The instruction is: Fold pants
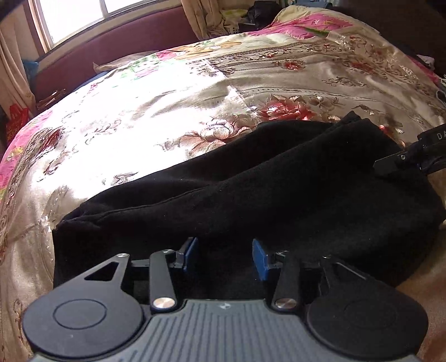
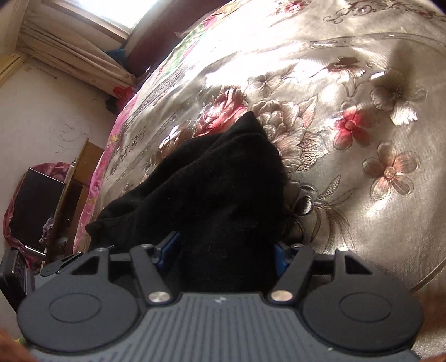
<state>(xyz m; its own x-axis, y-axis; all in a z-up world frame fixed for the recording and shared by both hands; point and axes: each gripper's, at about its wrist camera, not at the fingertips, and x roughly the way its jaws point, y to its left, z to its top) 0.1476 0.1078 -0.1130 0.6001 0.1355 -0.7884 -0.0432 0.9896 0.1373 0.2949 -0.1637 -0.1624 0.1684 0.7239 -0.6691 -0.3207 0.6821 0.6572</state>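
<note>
The black pants (image 1: 251,189) lie folded into a long flat bundle on the floral bedspread (image 1: 139,111). My left gripper (image 1: 225,254) is open, its blue pads apart just above the near edge of the pants. My right gripper (image 1: 401,161) shows at the far right end of the pants in the left wrist view. In the right wrist view the right gripper (image 2: 223,250) is open, with the pants (image 2: 217,189) bunched between its spread blue pads. I cannot tell whether the pads touch the cloth.
The bed has a maroon headboard (image 1: 111,47) under a window (image 1: 69,16). Pillows and clothes (image 1: 251,16) lie at the bed's far end. A wall, a wooden board (image 2: 75,181) and a dark box in pink wrap (image 2: 36,200) stand beside the bed.
</note>
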